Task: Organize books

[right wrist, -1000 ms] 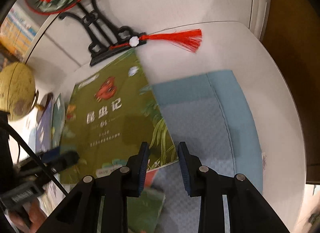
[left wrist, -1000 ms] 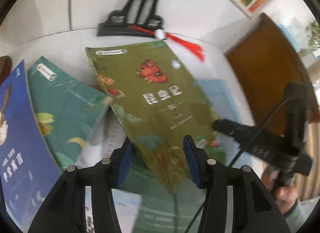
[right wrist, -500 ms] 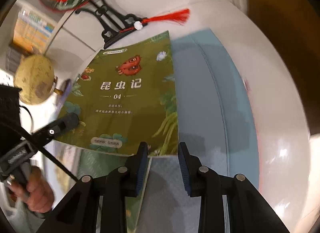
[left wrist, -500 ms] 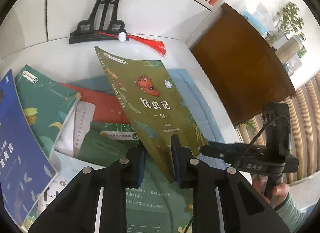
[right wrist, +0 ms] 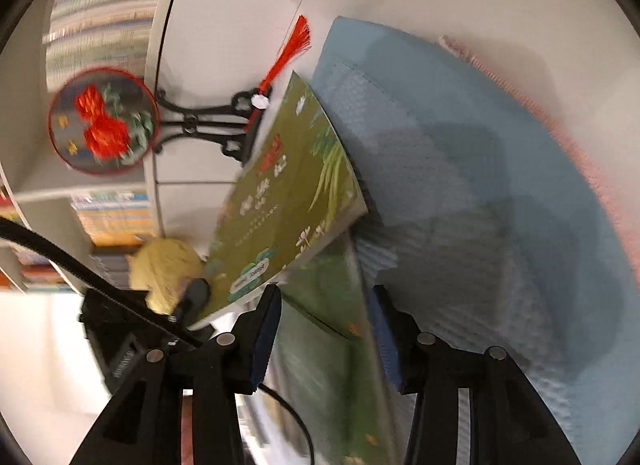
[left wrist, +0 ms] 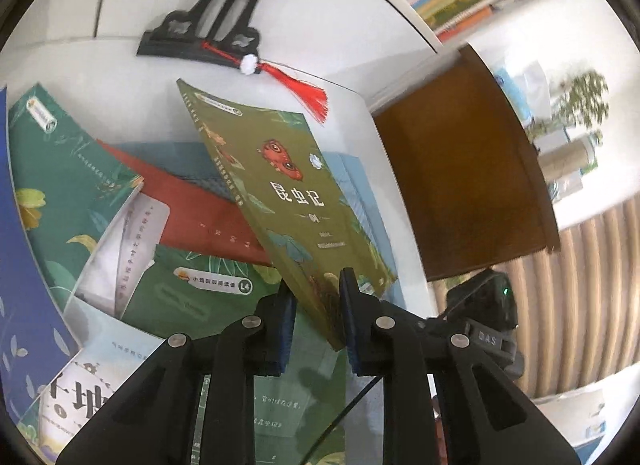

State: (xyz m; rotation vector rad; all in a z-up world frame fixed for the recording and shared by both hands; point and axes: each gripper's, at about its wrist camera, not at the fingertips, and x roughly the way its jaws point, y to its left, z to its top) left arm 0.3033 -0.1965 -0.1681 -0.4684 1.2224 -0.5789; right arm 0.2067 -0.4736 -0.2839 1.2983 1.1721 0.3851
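Note:
My left gripper (left wrist: 316, 323) is shut on the near corner of an olive-green book with a red insect on its cover (left wrist: 280, 201). It holds the book tilted up above the pile. The same book shows in the right wrist view (right wrist: 288, 201), raised on edge. Under it lie a red book (left wrist: 192, 213), several green books (left wrist: 68, 177) and a blue book (left wrist: 20, 285). My right gripper (right wrist: 326, 329) is open and empty, just right of the lifted book, above a blue mat (right wrist: 480, 193).
A black fan stand (left wrist: 216, 29) with a red tassel (left wrist: 304, 89) stands at the back of the white table (left wrist: 120, 77). A brown chair back (left wrist: 468, 177) is to the right. A yellow globe (right wrist: 164, 269) and bookshelves (right wrist: 100, 5) are behind.
My left gripper closed on the olive book and lifted it steeper off the pile. My right gripper opened wider and rolled, pulling away from the book's edge.

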